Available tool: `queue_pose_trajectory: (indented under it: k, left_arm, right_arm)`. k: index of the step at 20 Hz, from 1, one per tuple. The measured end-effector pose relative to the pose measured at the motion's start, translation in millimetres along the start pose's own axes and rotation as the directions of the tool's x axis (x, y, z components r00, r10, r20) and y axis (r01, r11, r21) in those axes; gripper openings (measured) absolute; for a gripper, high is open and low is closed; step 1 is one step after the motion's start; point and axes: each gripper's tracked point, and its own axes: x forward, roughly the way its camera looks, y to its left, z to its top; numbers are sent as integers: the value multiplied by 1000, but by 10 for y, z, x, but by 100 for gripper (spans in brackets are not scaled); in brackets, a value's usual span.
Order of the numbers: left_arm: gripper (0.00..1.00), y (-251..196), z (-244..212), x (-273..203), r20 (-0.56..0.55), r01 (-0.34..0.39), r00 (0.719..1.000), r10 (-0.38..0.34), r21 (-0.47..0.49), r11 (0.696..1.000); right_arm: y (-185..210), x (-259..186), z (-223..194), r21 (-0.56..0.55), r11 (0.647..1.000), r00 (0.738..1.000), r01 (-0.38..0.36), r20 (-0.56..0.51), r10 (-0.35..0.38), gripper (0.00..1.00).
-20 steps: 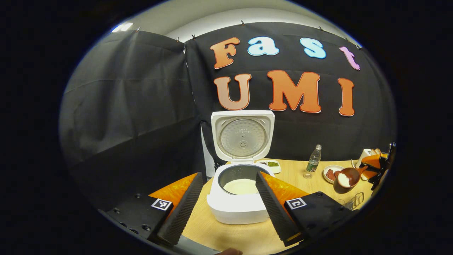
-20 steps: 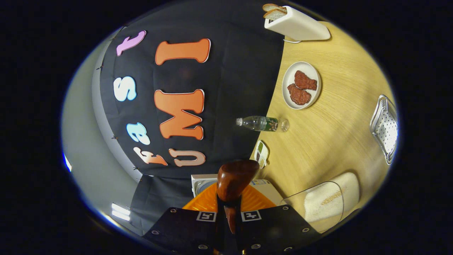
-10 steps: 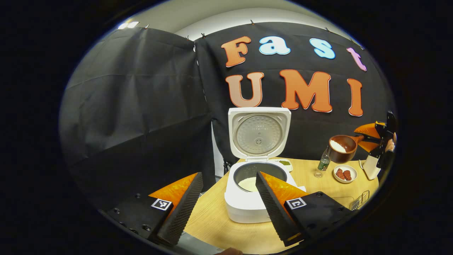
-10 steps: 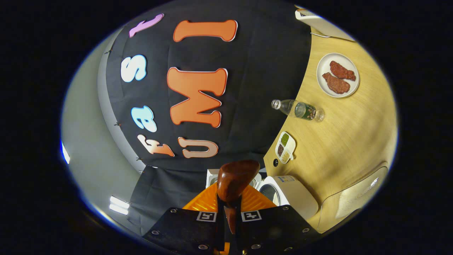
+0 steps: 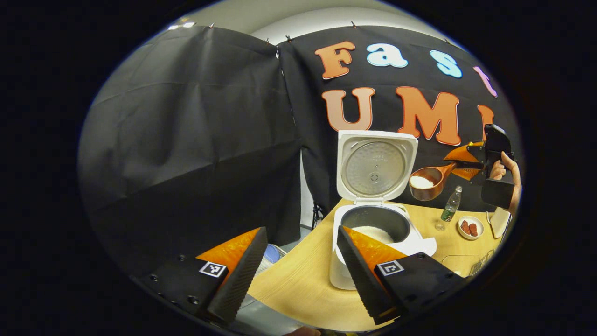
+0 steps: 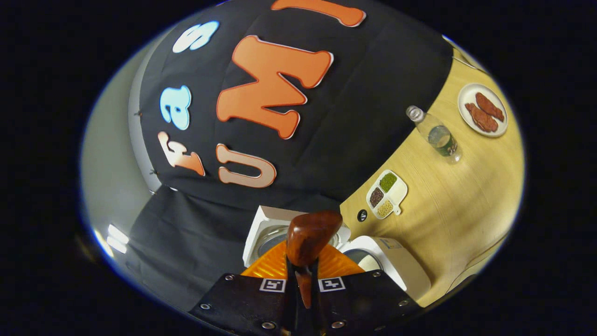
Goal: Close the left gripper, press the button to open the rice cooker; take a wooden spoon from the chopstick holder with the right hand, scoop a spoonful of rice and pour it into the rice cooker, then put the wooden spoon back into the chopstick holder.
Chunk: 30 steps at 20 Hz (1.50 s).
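The white rice cooker (image 5: 354, 261) stands on the wooden table with its lid (image 5: 375, 167) swung up and rice in the inner pot (image 5: 375, 231). My left gripper (image 5: 298, 270) is open, hanging in front of the cooker with nothing between its fingers. In the left gripper view, my right gripper (image 5: 468, 159), held by a hand, is shut on the handle of the wooden spoon (image 5: 426, 182), whose bowl carries white rice up beside the lid's right edge. In the right gripper view the spoon (image 6: 310, 235) juts out from my right gripper (image 6: 303, 275), with the cooker (image 6: 387, 263) below it.
A water bottle (image 5: 450, 205) and a plate of red meat pieces (image 5: 468, 227) stand right of the cooker. A small divided dish of beans (image 6: 387, 193) lies behind the cooker near the black cloth wall. The table's front edge (image 5: 298, 308) is close to my left gripper.
The right gripper has lifted the rice-filled spoon from table height and carried it left toward the cooker's lid. My left gripper has drifted left, staying open.
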Motion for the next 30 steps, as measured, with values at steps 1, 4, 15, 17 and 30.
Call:
queue_pose_trajectory:
  k: [1,4,15,17,30]
  left_arm:
    - [97,38,-26,35,-6,-3,1000,3,1,1000]
    - [100,98,-54,136,-17,-3,1000,3,12,1000]
    - [96,87,-38,238,-18,7,1000,-6,30,1000]
    - [96,71,-38,202,-19,4,1000,-4,30,1000]
    - [97,135,-82,-126,-13,-45,999,45,18,999]
  right_arm:
    - [-24,115,-38,-53,998,999,32,4,-32,11]
    - [-47,373,-145,-293,947,991,131,53,-120,11]
    - [630,594,-858,-831,557,1000,-11,-7,10,11]
    - [748,570,-982,-886,460,998,-57,-36,53,11]
    - [910,357,-1255,-968,220,984,-118,-85,154,11]
